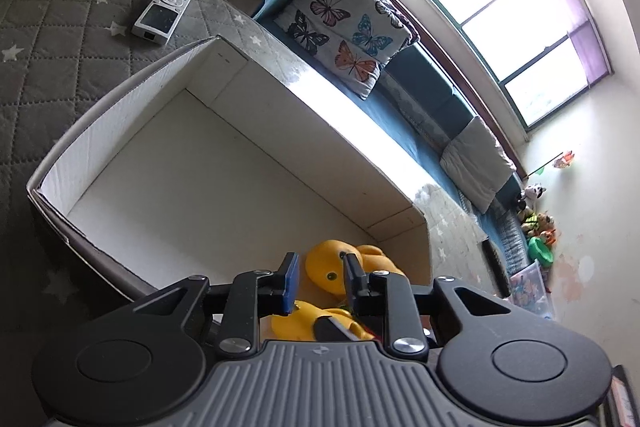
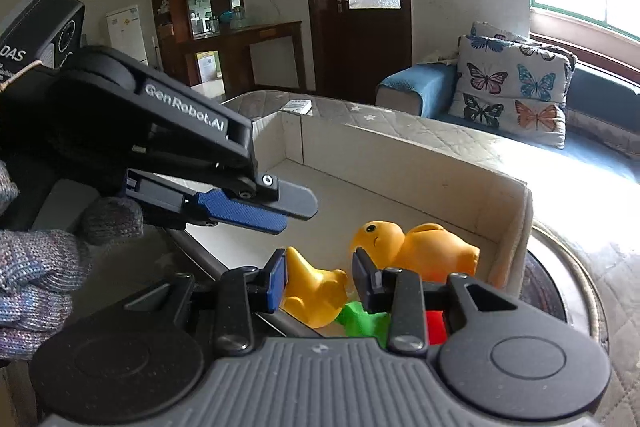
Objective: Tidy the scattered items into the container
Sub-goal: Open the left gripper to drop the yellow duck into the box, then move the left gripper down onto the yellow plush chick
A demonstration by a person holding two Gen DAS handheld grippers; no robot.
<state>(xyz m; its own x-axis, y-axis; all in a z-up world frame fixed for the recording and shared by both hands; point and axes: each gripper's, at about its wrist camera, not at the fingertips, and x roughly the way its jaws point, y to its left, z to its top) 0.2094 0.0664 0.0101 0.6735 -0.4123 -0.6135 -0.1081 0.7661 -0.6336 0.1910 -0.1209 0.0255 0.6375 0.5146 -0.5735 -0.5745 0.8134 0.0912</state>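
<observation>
A white cardboard box (image 1: 224,67) stands on a grey star-quilted surface (image 1: 48,39). In its near corner lie an orange toy duck (image 1: 328,263) and a yellow toy (image 1: 296,323). My left gripper (image 1: 322,281) is open above them, holding nothing. In the right wrist view the orange duck (image 2: 416,239), a yellow toy (image 2: 316,291), a green piece (image 2: 360,319) and a red piece (image 2: 436,327) lie in the box (image 2: 400,155). My right gripper (image 2: 320,281) is open just above the yellow toy. The left gripper (image 2: 276,211) hovers over the box at left.
A white remote control (image 1: 164,11) lies on the quilt beyond the box. A blue sofa (image 1: 432,95) with a butterfly cushion (image 1: 344,23) runs behind, under a bright window. Stuffed toys (image 1: 536,219) sit at the sofa's far end. A round rim (image 2: 576,267) lies right of the box.
</observation>
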